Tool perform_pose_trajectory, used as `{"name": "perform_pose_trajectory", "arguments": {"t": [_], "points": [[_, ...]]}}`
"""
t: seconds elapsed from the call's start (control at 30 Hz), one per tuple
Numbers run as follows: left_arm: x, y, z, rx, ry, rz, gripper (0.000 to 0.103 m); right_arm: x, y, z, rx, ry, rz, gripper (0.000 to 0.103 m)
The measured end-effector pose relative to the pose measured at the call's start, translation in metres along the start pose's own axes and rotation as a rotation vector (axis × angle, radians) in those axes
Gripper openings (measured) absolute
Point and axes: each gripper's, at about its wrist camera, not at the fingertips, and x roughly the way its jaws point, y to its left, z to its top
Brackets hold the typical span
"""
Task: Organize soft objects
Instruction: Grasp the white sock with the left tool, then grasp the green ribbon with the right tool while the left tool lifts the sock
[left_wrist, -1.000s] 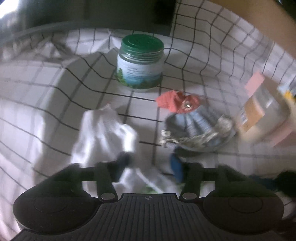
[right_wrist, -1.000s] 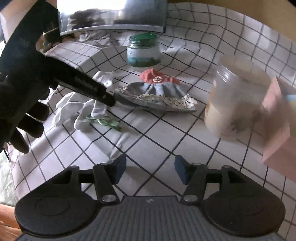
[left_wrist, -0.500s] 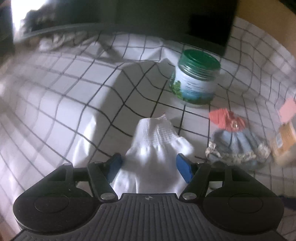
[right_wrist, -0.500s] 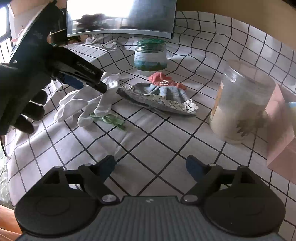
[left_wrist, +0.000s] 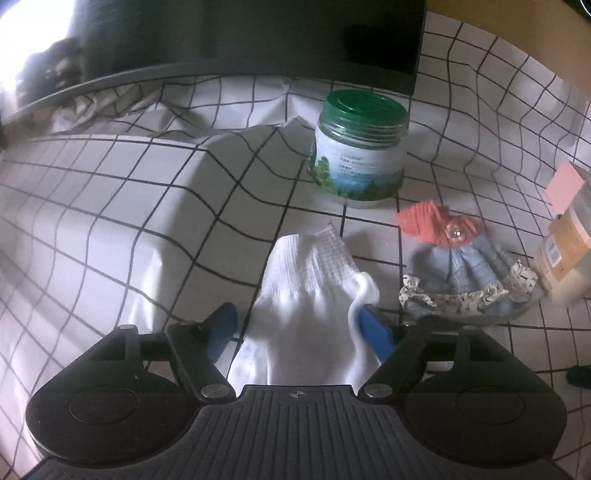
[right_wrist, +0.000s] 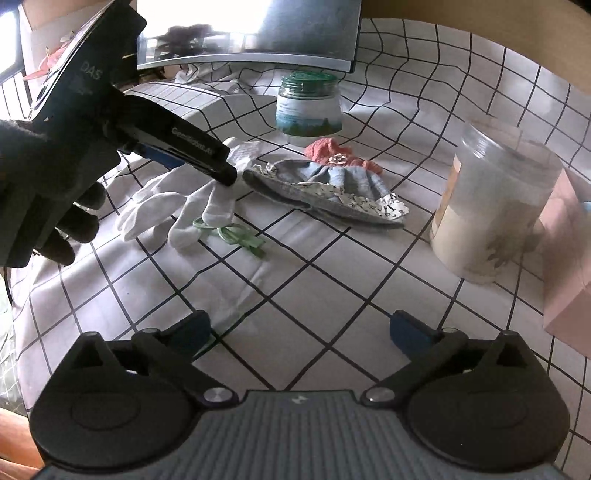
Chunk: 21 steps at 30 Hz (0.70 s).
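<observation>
Left hand-held gripper (left_wrist: 297, 326) straddles the white cotton glove (left_wrist: 310, 295), its jaws having just been opening.
Right hand-held gripper (right_wrist: 299, 332) has just spread wide, empty; near the glove, the blue frilled fabric hat (right_wrist: 325, 188) lies unsorted on the checked surface (right_wrist: 314, 288).

The left hand-held gripper (left_wrist: 297, 326) has its jaws apart, having just been widening, with a white glove (left_wrist: 310, 295) lying between them on the checked cloth (left_wrist: 110, 221) of the worktop; the glove's edge touches the right blue pad (left_wrist: 375, 332), the left pad stands clear. Ahead and slightly right stands a green-lidded jar (left_wrist: 360, 147). To the right of the glove lies a small doll's dress (left_wrist: 461, 266), and a pale jar (left_wrist: 565, 251) stands beyond it at the frame's edge.
</observation>
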Motion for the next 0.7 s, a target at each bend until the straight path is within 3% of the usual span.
{"name": "perform_pose_trajectory", "arguments": {"t": [0.2,0.23,0.27,0.3,0.33,0.47,0.7], "points": [[0.0,0.0,0.0,0.017,0.009,-0.019,0.079,0.001,0.001,0.002,0.004,0.011,-0.009,0.103],[-0.004,0.001,-0.001,0.015,0.012,-0.02,0.063,0.001,0.001,0.004,0.006,0.025,-0.009,0.103],[-0.008,0.005,-0.001,0.006,0.007,-0.032,0.025,0.001,0.001,0.006,0.005,0.039,-0.006,0.102],[-0.011,0.01,-0.001,-0.01,0.008,-0.071,0.011,0.001,0.002,0.009,0.006,0.052,0.0,0.1],[-0.013,0.017,-0.002,-0.025,0.009,-0.105,0.013,0.0,0.003,0.011,0.014,0.051,0.002,0.096],[-0.034,0.04,-0.009,-0.061,-0.021,-0.145,0.013,-0.003,0.02,0.021,0.041,-0.019,-0.041,0.096],[-0.091,0.09,0.005,-0.107,-0.157,-0.187,0.013,0.014,0.066,0.048,0.065,-0.071,-0.066,0.091]]}}
